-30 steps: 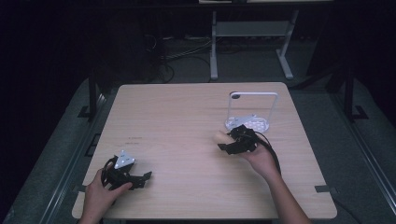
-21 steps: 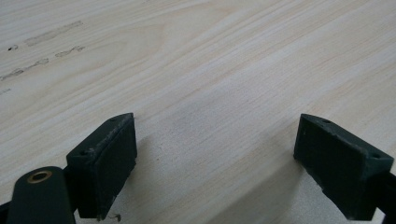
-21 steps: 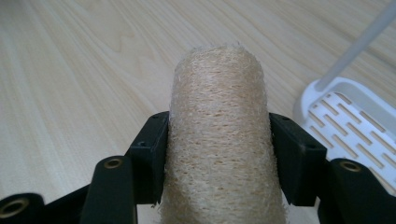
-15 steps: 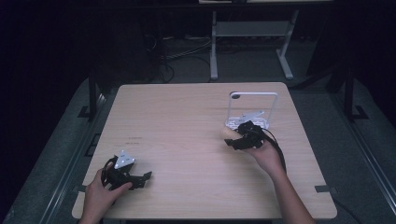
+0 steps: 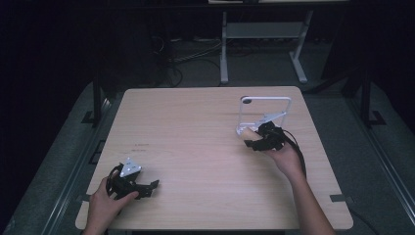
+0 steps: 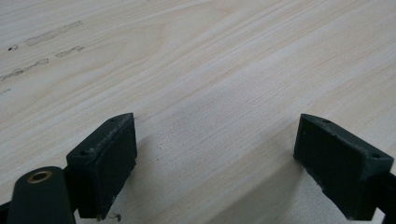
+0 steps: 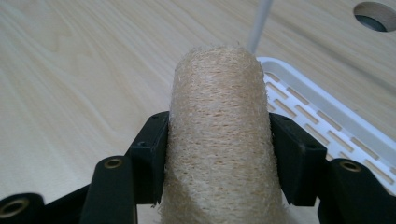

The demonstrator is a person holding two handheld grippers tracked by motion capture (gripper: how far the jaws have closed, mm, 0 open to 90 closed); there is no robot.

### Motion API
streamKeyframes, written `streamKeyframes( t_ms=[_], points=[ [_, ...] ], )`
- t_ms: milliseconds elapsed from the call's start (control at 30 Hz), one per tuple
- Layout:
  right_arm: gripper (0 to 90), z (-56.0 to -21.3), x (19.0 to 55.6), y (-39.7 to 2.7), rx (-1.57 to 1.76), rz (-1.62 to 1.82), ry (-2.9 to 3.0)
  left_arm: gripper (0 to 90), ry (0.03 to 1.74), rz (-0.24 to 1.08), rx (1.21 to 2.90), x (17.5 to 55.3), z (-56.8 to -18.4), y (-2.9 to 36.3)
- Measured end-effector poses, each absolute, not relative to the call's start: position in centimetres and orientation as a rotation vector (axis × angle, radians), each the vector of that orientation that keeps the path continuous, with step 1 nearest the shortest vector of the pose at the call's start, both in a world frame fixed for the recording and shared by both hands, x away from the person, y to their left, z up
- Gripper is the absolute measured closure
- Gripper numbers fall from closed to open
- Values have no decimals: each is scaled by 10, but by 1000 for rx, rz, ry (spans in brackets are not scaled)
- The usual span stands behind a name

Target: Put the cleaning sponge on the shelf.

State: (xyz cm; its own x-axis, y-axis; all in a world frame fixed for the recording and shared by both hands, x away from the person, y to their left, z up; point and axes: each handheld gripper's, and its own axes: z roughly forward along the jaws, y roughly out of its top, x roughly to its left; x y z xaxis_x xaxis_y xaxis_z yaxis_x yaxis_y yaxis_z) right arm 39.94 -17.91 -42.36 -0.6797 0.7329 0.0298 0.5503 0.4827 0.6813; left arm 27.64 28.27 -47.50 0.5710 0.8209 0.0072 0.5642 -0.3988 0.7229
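Now, right gripper [image 5: 250, 138]: jaws clamped on a loofah [image 7: 219, 135], one black pad pressed flat against each side of it. In the right gripper view the loofah is a tan, fibrous cylinder standing up between the jaws, its rounded top well above the pads. Beyond it lies a white slotted rack [image 7: 322, 116], its near corner just behind and to the right of the loofah; a thin white rod of the rack rises at the top of that view. A round hole [image 7: 376, 14] in the table shows at the upper right corner.

High view: the right gripper sits over the right half of the table [image 5: 195, 127], at the near left edge of the rack [image 5: 264, 110]. The loofah's pale end [image 5: 248, 133] pokes out at the gripper's left tip, just beside the rack's base; whether it touches the rack cannot be told. The rack has an upright white wire frame with rounded corners. The right hand [image 5: 286, 156] grips from the near side, and a black cable trails along the forearm.

Left gripper [image 5: 147, 186]: near left corner of the table, well apart from the rack, held by the left hand [image 5: 110, 200]. Jaws stand wide apart with nothing between them; left gripper view shows bare wood grain between the two pads [image 6: 107, 163]. Grey three-cornered plate on top.
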Motion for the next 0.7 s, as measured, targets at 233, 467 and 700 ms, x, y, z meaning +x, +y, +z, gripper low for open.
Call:
streamKeyframes(
  t_ms=[233, 467, 700],
  points=[
    [424, -434, 411, -189, 1146, 970, 2448, 127, 1102, 480, 2115, 276, -475, 283],
    [424, -431, 423, -195, 1172, 946, 2429, 127, 1102, 478, 2116, 276, -475, 283],
    [424, -428, 435, -193, 1174, 932, 2416, 127, 1102, 480, 2115, 276, -475, 283]
  ],
)
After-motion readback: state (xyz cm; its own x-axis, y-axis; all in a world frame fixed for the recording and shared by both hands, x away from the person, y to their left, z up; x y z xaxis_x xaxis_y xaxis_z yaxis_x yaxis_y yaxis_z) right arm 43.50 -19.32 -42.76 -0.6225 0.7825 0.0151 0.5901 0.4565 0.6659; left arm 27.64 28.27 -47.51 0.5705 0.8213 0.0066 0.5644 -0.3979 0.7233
